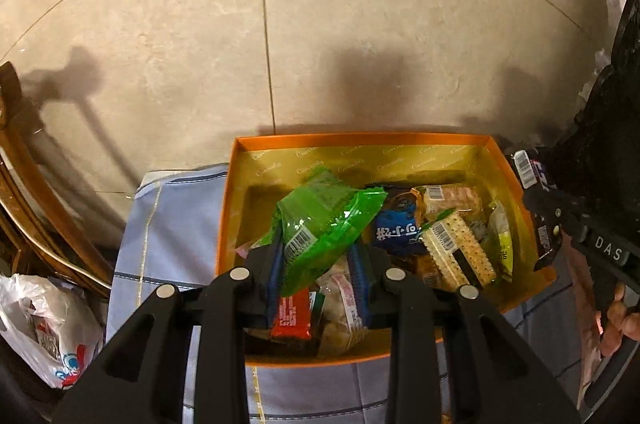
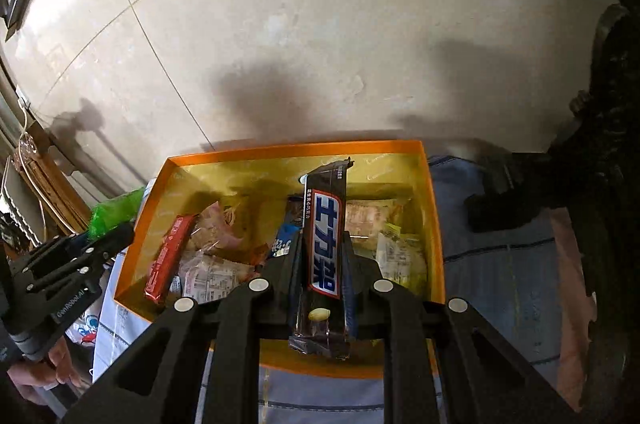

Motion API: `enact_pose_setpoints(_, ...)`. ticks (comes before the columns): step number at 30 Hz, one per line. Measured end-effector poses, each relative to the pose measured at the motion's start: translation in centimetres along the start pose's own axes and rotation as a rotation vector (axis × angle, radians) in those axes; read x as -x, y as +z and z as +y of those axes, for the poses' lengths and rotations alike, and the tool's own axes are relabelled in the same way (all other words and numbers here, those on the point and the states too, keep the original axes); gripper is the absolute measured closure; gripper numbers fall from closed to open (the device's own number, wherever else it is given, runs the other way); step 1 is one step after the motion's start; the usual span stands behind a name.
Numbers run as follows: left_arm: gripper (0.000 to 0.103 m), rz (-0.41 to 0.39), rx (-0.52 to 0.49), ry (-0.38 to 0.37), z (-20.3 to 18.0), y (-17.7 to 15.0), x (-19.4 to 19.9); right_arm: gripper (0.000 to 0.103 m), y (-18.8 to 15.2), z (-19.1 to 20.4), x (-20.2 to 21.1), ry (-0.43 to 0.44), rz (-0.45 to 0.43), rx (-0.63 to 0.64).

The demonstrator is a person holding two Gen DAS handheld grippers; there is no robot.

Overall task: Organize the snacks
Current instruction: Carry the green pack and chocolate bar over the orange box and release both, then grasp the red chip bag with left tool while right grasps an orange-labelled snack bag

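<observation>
Your right gripper [image 2: 322, 264] is clamped on a dark chocolate bar [image 2: 324, 248], fingers pressed against both of its long sides. In the right wrist view the bar's long axis runs up the middle of the frame, slightly tilted, with the far end pointing at the back wall of the orange box [image 2: 436, 224] and the near end sticking out toward the camera. It hangs over the box, above the snacks.

Your left gripper [image 1: 320, 248] is closed on a green packet [image 1: 324, 220], squeezing its lower part. The packet rises up and to the right from the fingers in the left wrist view, barcode toward the lower left, and it's also over the box.

Inside the box, which has a gold lining, you've got a loose pile: a red bar [image 2: 168, 260] lying lengthwise along the left wall in the right wrist view, a clear cracker pack [image 1: 456, 248] with a barcode toward the right in the left wrist view, a blue wrapper [image 1: 396, 232] in the middle, and some pale wrapped cookies.

The box sits on a light blue striped cloth [image 1: 172, 224]. A white plastic bag [image 1: 48, 336] is in the lower left of the left wrist view, on beige floor tiles [image 1: 160, 23].
</observation>
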State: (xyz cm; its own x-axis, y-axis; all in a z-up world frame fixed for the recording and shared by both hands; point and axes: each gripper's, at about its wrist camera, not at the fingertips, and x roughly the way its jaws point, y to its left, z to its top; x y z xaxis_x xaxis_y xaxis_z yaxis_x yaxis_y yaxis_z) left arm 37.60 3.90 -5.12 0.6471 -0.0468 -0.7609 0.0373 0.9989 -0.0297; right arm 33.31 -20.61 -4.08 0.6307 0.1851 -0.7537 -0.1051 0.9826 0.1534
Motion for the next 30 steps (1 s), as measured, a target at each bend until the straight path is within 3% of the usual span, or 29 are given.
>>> enact_pose_setpoints(2,0.074,0.002,-0.011,-0.004,-0.1,0.1,-0.4,0.085,0.2,-0.1,-0.3,0.001,-0.001,-0.005)
enact_pose_setpoints(3,0.062,0.003,-0.016,-0.011,-0.1,0.0,-0.5,0.075,0.2,-0.1,-0.5,-0.009,-0.002,-0.001)
enact_pose_setpoints(4,0.045,0.004,-0.024,-0.027,-0.2,0.0,-0.6,0.057,0.3,-0.1,-0.5,-0.047,-0.012,0.014)
enact_pose_setpoints(5,0.004,0.005,-0.029,-0.032,-0.2,0.0,-0.5,0.014,0.3,-0.1,-0.3,-0.086,-0.026,0.018)
enact_pose_setpoints(6,0.004,-0.011,-0.031,-0.028,-0.3,-0.2,-0.2,0.006,0.2,-0.3,0.2,-0.119,-0.050,0.014)
enact_pose_setpoints(12,0.004,-0.058,-0.042,-0.130,-0.6,-2.8,2.9,0.005,-2.9,-3.0,4.4,-0.145,-0.067,-0.004)
enact_pose_setpoints(15,0.004,-0.075,-0.085,-0.138,-1.3,-5.0,4.6,0.003,-7.7,-5.0,7.0,-0.192,-0.019,-0.035)
enact_pose_setpoints(19,0.004,-0.067,-0.109,-0.179,-2.0,-8.5,6.6,0.003,-17.7,-6.9,8.8,-0.287,0.113,-0.120)
enact_pose_setpoints(24,0.004,-0.035,-0.128,-0.186,-2.9,-12.3,8.2,0.003,-28.4,-6.4,8.3,-0.385,0.164,-0.215)
enact_pose_setpoints(27,0.004,-0.018,-0.152,-0.161,-3.2,-14.4,8.8,0.003,-31.4,-5.6,7.2,-0.414,0.123,-0.296)
enact_pose_setpoints(30,0.004,-0.004,-0.162,-0.148,-3.6,-16.0,9.3,0.003,-32.6,-4.3,5.9,-0.488,0.071,-0.283)
